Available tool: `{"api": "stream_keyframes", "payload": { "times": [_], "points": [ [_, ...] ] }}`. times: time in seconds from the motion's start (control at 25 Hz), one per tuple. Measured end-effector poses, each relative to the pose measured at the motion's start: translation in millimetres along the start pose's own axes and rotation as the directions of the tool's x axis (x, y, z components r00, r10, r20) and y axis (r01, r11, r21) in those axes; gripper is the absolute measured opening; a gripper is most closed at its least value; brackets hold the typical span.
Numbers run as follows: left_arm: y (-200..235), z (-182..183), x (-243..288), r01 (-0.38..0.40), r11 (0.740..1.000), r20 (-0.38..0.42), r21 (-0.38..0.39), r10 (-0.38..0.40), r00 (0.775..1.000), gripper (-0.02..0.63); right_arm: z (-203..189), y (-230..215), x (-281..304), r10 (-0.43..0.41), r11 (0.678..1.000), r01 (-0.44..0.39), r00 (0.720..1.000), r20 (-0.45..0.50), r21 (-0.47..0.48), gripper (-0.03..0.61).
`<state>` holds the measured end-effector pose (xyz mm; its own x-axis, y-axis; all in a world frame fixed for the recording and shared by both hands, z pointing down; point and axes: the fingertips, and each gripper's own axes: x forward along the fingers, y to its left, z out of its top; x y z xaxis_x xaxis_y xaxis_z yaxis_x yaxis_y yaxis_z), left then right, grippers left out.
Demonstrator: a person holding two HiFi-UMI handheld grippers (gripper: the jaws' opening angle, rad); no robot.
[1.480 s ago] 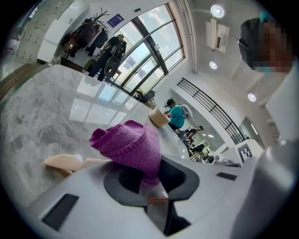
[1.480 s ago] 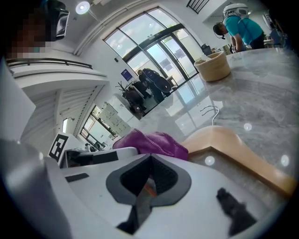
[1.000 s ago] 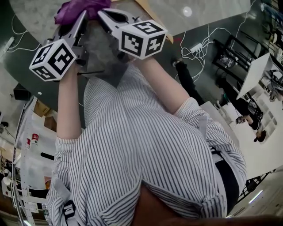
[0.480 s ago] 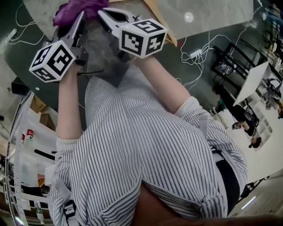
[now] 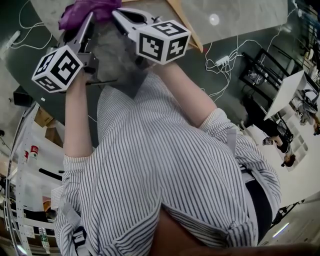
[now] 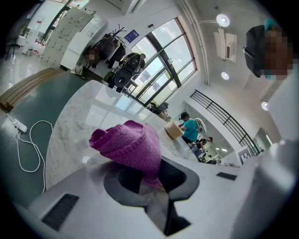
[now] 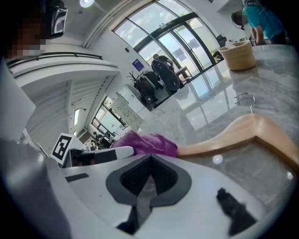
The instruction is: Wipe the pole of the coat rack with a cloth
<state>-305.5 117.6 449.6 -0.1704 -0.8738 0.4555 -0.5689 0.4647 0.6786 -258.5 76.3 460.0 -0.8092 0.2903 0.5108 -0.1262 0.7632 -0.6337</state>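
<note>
A purple knitted cloth (image 5: pixel 86 10) is bunched between the jaws of my left gripper (image 5: pixel 90 21), which is shut on it; it fills the middle of the left gripper view as the cloth (image 6: pixel 129 147) over the left gripper (image 6: pixel 149 184). My right gripper (image 5: pixel 118 16) is close beside it, its jaws shut with nothing between them, as the right gripper (image 7: pixel 148 179) shows in its own view. From there the cloth (image 7: pixel 145 143) lies just ahead to the left. No coat rack pole shows in any view.
A wooden hanger (image 7: pixel 233 137) lies on the marble table (image 7: pixel 261 88), also seen as the hanger (image 5: pixel 183 25) in the head view. A wicker basket (image 7: pixel 238 55) stands further back. White cables (image 5: pixel 225 55) lie on the dark green floor. The person's striped shirt (image 5: pixel 165 170) fills most of the head view.
The head view has shifted slightly. Both grippers stay in about the same place, with the cloth still in the left one.
</note>
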Motion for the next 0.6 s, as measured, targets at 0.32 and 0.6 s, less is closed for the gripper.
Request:
{"api": "stream_keyframes", "payload": {
  "times": [0.32, 0.6],
  "points": [
    [5.0, 0.1, -1.0, 0.0, 1.0, -0.002, -0.025, 0.0, 1.0, 0.08, 0.5, -2.8, 0.3, -0.01, 1.0, 0.01, 1.0, 0.002, 0.007, 0.014],
    [7.3, -1.2, -0.8, -0.005, 0.999, 0.005, -0.044, 0.005, 1.0, 0.08, -7.6, -5.9, -3.0, -0.014, 1.0, 0.014, 1.0, -0.009, 0.022, 0.014]
  ]
}}
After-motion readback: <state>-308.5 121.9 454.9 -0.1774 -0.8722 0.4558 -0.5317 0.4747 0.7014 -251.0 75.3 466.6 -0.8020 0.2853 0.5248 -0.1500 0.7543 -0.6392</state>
